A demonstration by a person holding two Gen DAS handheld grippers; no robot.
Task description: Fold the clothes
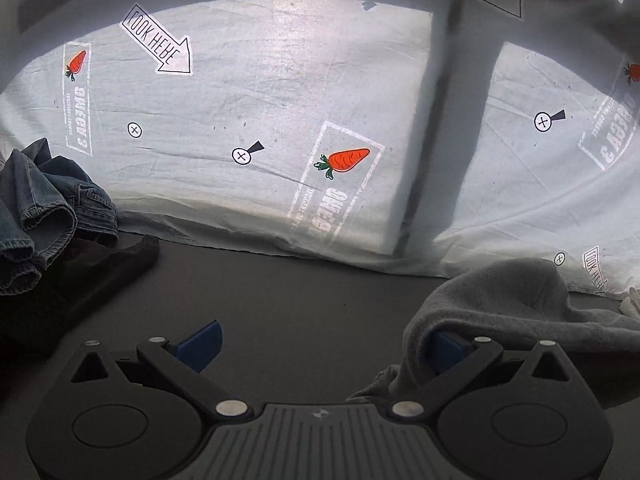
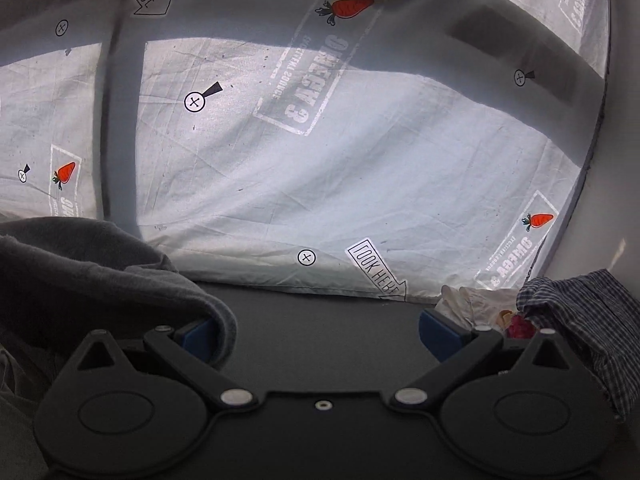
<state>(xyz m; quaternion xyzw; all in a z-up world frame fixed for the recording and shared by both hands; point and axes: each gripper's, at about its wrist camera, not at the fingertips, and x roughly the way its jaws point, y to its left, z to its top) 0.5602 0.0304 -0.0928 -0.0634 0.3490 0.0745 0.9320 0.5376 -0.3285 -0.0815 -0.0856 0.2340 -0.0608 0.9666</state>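
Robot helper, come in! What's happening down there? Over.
Both hand-held grippers open: left, right. Grey garment bunched between them, unfolded. Jeans piled left.

Ahead of you hangs a pale printed sheet (image 1: 256, 92), backlit so that broad bright panels glow through it, and it fills the background in both wrist views. You can read its pattern in mirror writing: orange carrots (image 1: 346, 160) inside faded box labels, outlined arrows (image 1: 158, 42) with lettering, and small circled crosses (image 1: 241, 155). Dark shadow bars (image 1: 452, 128) cross the cloth, one upright and one running along the top. The sheet's lower hem meets a dark flat work surface (image 1: 304, 300) that stretches toward you. In the right wrist view, a plain light wall (image 2: 618, 184) borders the sheet's right edge.
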